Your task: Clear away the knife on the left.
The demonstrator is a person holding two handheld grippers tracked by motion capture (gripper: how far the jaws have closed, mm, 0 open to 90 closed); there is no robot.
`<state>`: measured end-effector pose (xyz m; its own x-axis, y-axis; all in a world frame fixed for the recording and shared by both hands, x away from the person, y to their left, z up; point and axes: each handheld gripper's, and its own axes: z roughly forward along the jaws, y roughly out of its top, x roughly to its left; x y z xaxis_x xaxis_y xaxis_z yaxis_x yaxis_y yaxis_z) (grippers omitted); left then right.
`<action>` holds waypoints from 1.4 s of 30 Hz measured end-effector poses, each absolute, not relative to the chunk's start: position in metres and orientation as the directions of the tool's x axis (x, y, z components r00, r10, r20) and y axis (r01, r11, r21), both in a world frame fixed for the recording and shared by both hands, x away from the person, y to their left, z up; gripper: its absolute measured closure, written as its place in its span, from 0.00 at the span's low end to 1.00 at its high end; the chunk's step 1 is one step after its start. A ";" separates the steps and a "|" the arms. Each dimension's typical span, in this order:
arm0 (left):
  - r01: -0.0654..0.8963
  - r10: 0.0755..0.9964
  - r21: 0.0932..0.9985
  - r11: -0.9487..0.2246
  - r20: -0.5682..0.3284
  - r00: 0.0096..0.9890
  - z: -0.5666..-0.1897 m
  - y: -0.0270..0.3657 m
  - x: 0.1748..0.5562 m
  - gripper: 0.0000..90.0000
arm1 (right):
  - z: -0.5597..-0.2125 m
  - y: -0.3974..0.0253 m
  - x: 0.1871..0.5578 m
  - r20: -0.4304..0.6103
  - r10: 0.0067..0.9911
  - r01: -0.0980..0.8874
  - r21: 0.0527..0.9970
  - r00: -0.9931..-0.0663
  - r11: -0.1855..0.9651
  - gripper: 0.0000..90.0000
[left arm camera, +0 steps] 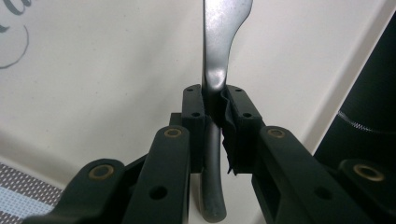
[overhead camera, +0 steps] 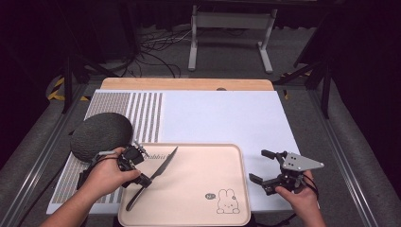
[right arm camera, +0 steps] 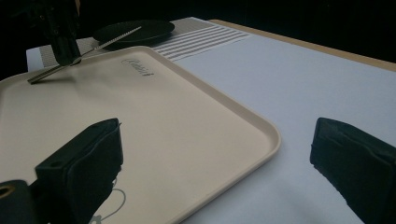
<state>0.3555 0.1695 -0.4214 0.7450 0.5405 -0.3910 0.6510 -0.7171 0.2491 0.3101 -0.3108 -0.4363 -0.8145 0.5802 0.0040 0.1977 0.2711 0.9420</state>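
Note:
A dark metal knife (overhead camera: 163,166) lies slanted over the left part of a beige tray (overhead camera: 244,179) with a rabbit drawing. My left gripper (overhead camera: 144,179) is shut on it near where the handle meets the blade. In the left gripper view the knife (left arm camera: 219,70) runs up between the jaws of my left gripper (left arm camera: 215,112). The right gripper view shows the knife (right arm camera: 93,49) with its handle end low at the tray (right arm camera: 261,140) and its blade raised. My right gripper (overhead camera: 259,165) stands open and holds nothing, just right of the tray over the white mat; its jaws (right arm camera: 215,158) are wide apart.
A dark grey round plate (overhead camera: 101,135) sits on the striped mat (overhead camera: 142,113) left of the tray, close to my left hand. The white mat (overhead camera: 222,116) spreads behind and right of the tray. Beyond the table's far edge are cables and a stand.

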 end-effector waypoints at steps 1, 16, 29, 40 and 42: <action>0.652 0.542 0.242 -0.718 -0.394 0.743 -0.422 0.170 0.355 0.89 | -0.436 -0.311 0.310 0.004 0.581 0.198 0.942 -0.814 0.272 0.04; 0.675 0.574 0.209 -0.707 -0.387 0.721 -0.434 0.169 0.357 0.89 | -0.437 -0.311 0.310 0.007 0.580 0.200 0.941 -0.815 0.271 0.04; 0.682 0.584 0.178 -0.709 -0.393 0.710 -0.440 0.168 0.359 0.89 | -0.437 -0.310 0.311 0.012 0.576 0.204 0.941 -0.817 0.270 0.04; 0.688 0.588 0.171 -0.705 -0.400 0.703 -0.444 0.167 0.360 0.89 | -0.437 -0.310 0.311 0.014 0.573 0.205 0.941 -0.819 0.268 0.04; 0.686 0.591 0.170 -0.708 -0.391 0.706 -0.444 0.167 0.360 0.89 | -0.437 -0.310 0.311 0.015 0.572 0.204 0.942 -0.820 0.267 0.04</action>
<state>0.3601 0.1666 -0.4441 0.7060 0.5907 -0.3908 0.6860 -0.7075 0.1698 0.3105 -0.3098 -0.4367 -0.8199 0.5723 0.0153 0.2042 0.2675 0.9417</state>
